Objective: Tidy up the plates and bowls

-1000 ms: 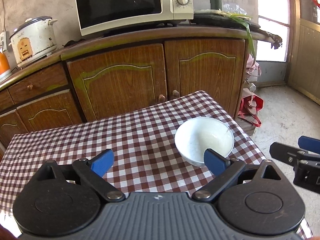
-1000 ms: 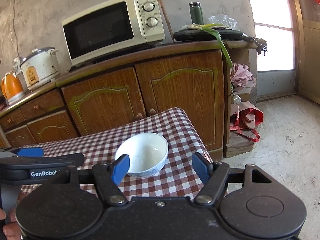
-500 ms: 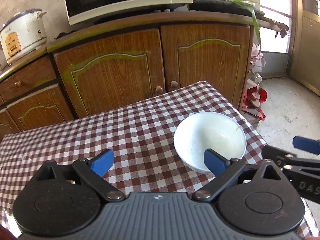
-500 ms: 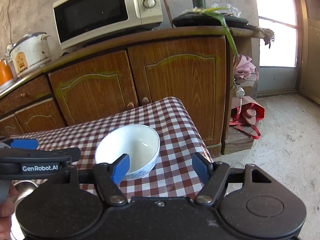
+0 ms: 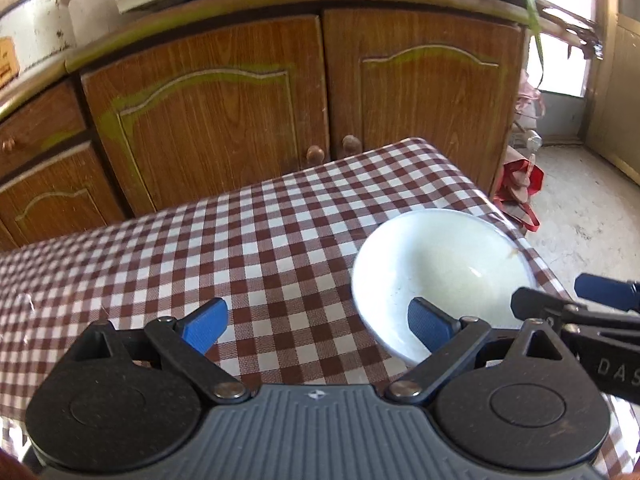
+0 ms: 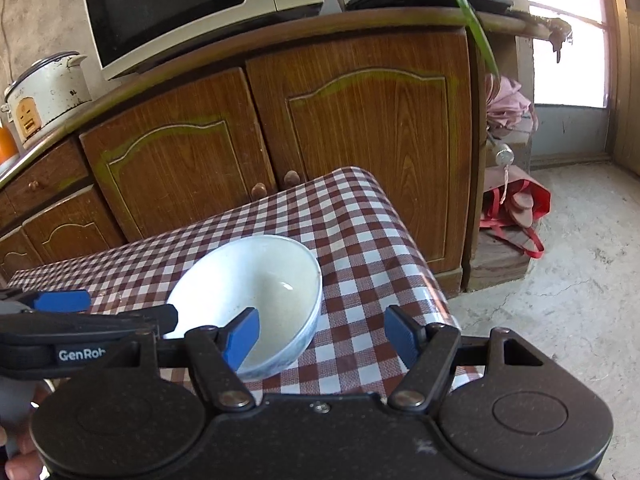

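Left wrist view: the left gripper (image 5: 316, 326) gapes wide and grips nothing, with the white bowl (image 5: 440, 268) at two o'clock on the checked tablecloth (image 5: 248, 240). Right wrist view puts the bowl (image 6: 256, 288) at ten o'clock of the right gripper (image 6: 322, 338), likewise spread and empty.

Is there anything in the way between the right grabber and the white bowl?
Nothing visible is. The right gripper stands open, and the round white ceramic bowl sits right in front of it on the red-and-white checked tablecloth. Its left finger already overlaps the bowl's near rim. The left gripper waits off to the side.
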`<state>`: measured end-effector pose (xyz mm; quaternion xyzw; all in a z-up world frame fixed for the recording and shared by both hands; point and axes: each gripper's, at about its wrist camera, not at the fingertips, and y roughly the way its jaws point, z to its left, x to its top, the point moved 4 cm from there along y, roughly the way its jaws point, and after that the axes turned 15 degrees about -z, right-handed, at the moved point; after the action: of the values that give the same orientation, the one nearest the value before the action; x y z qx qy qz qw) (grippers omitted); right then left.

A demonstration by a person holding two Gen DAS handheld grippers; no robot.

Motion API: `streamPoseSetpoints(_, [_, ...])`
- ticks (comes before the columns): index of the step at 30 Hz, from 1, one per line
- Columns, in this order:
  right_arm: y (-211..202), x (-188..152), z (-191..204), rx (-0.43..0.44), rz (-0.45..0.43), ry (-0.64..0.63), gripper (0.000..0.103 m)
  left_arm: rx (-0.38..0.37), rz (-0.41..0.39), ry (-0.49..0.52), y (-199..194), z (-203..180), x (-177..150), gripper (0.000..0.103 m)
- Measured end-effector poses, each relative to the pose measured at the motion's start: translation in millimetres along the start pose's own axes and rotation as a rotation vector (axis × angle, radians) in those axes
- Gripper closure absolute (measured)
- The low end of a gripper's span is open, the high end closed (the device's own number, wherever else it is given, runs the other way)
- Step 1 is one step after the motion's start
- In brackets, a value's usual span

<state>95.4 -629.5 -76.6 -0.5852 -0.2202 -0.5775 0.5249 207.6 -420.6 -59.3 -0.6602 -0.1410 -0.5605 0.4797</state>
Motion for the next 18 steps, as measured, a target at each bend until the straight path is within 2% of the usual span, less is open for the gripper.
streamPoseSetpoints(5, [17.5, -4.6, 2.2, 0.002, 0.009, 0.005, 0.021, -0.002, 0.010, -0.025, 15.9, 2.1, -1.6, 0.004])
streamPoseSetpoints(9, [33.6, -7.2, 3.3, -0.007, 0.020, -0.004, 0.022, 0.005, 0.001, 0.018, 27.5, -1.3, -2.2, 0.007])
streamPoseSetpoints(14, [50.4, -12.5, 2.2, -0.001, 0.046, 0.001, 0.022, -0.013, 0.025, 0.018, 44.8, -2.7, -6.2, 0.019])
streamPoseSetpoints(15, [53.6, -14.6, 3.4, 0.001, 0.056, -0.006, 0.023, -0.018, 0.036, 0.012, 48.2, -2.2, -8.0, 0.022])
streamPoseSetpoints(17, [58.4, -17.8, 6.1, 0.009, 0.055, -0.017, 0.027, -0.040, 0.048, -0.004, 53.2, -1.5, -11.6, 0.021])
streamPoseSetpoints(18, [60.0, -18.9, 6.6, 0.012, 0.050, -0.017, 0.033, -0.047, 0.042, -0.011, 54.0, -0.8, -11.9, 0.021])
